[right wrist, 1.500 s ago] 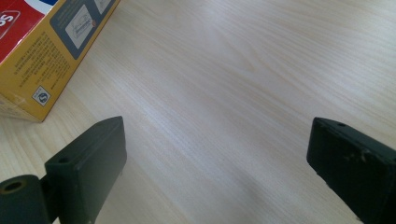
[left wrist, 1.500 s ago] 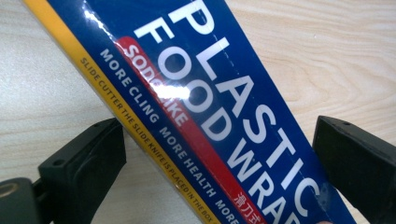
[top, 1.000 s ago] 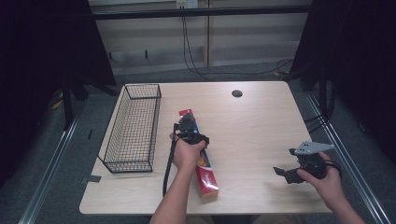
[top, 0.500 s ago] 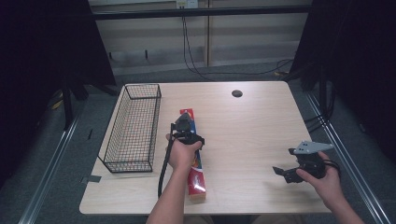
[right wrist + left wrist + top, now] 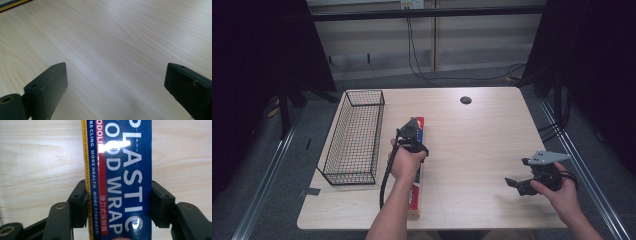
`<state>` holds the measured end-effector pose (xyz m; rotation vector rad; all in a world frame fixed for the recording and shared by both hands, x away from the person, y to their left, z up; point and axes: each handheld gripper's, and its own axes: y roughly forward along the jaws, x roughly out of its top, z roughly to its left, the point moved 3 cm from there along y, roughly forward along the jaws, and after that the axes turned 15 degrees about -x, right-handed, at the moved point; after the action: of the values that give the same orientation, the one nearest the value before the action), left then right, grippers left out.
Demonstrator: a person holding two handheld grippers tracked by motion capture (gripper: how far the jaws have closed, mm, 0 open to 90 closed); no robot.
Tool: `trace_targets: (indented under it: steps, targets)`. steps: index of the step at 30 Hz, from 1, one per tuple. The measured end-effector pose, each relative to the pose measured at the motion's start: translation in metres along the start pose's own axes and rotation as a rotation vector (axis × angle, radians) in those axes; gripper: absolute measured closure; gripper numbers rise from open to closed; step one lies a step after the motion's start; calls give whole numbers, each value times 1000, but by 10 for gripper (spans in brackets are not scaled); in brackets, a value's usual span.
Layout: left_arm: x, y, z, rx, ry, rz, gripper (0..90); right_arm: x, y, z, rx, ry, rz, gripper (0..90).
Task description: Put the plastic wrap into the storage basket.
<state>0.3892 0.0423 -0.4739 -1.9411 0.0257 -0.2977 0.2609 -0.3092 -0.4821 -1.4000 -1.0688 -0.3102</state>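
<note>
A long blue and red plastic wrap box [image 5: 414, 199] lies on the wooden table [image 5: 477, 145], its length running toward the person. My left gripper [image 5: 410, 133] is shut on its far part. In the left gripper view the two black jaws press both long sides of the box [image 5: 125, 167], and the left gripper [image 5: 119, 188] holds it across its width. My right gripper [image 5: 517, 183] hovers low over the table's right front, held by a hand, jaws wide apart. Bare wood lies between the fingers of the right gripper [image 5: 117, 77].
A black wire basket [image 5: 354, 135] stands along the table's left side, just left of the box. A round dark grommet [image 5: 466, 100] sits near the far edge. A black cable trails from the left gripper beside the forearm.
The box's near end has swung left, so it now lies nearly parallel to the basket instead of slanting. The left hand turned with it. The right gripper has stayed put.
</note>
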Motion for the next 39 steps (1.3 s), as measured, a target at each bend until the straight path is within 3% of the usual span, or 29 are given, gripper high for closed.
trace_targets:
  steps: [8,14,25,29,37,39]
  targets:
    - [1,-15,7,-6,-1,26,430,-1,-1,-3,-2,10,-2,46]
    - [5,-32,8,-4,11,13,431,0,0,-3,-7,14,-5,45]
    - [12,-53,5,-51,-2,-4,431,0,0,-3,-5,19,-7,45]
    - [14,-60,6,-47,0,-8,431,-1,-1,-4,-3,25,-7,45]
    - [16,-71,9,-70,-11,3,431,0,-1,-4,-5,24,-11,45]
    - [17,-74,11,-60,3,7,431,0,-1,-4,-5,23,-12,45]
